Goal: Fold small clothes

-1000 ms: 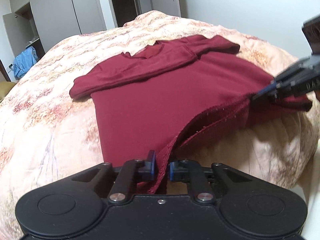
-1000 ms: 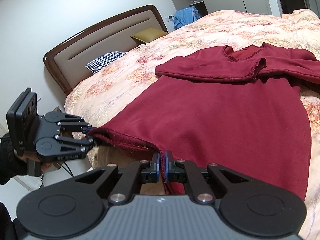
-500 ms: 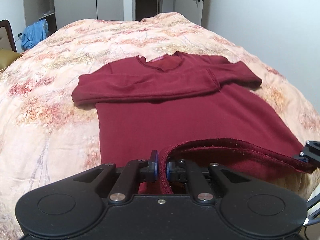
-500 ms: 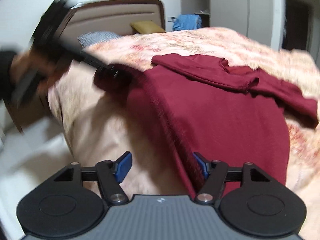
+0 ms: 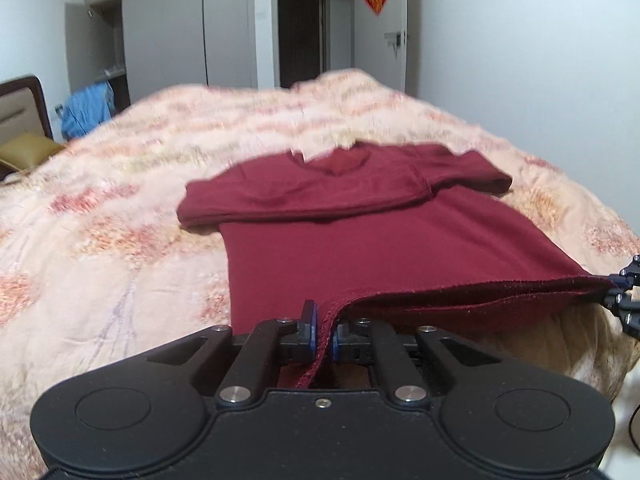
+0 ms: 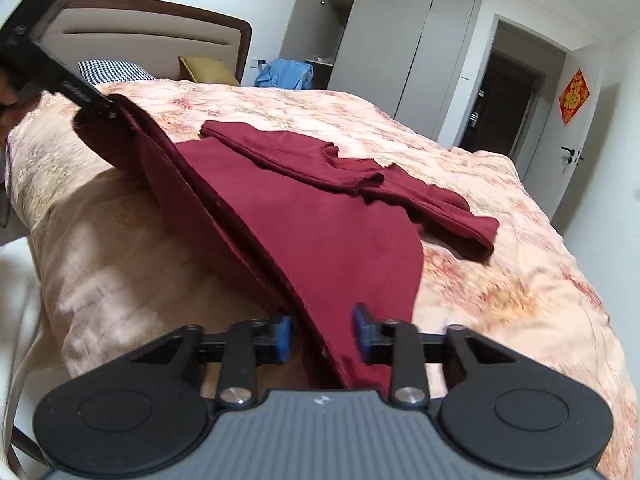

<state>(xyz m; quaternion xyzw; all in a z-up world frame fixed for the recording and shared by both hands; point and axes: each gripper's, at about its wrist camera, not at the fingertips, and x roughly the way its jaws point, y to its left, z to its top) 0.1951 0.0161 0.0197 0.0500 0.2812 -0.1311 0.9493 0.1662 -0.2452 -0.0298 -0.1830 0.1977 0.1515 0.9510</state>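
A dark red long-sleeved shirt lies flat on the bed, both sleeves folded across its chest. My left gripper is shut on the bottom hem at one corner and holds it a little above the quilt; it also shows in the right wrist view, with the left gripper at the top left. The hem runs taut from it to my right gripper. That gripper's jaws are closing, with the hem between the blue pads, which stand apart from the cloth. The right gripper appears at the hem's far corner.
A pink floral quilt covers the bed. A brown headboard, a checked pillow and a yellow cushion are at its head. A blue garment hangs by the grey wardrobe. The bed's edge drops off just below both grippers.
My right gripper let go of the hem, opened wide, slid along it and has narrowed around it again. The left gripper kept its grip and the hem is now pulled straight.
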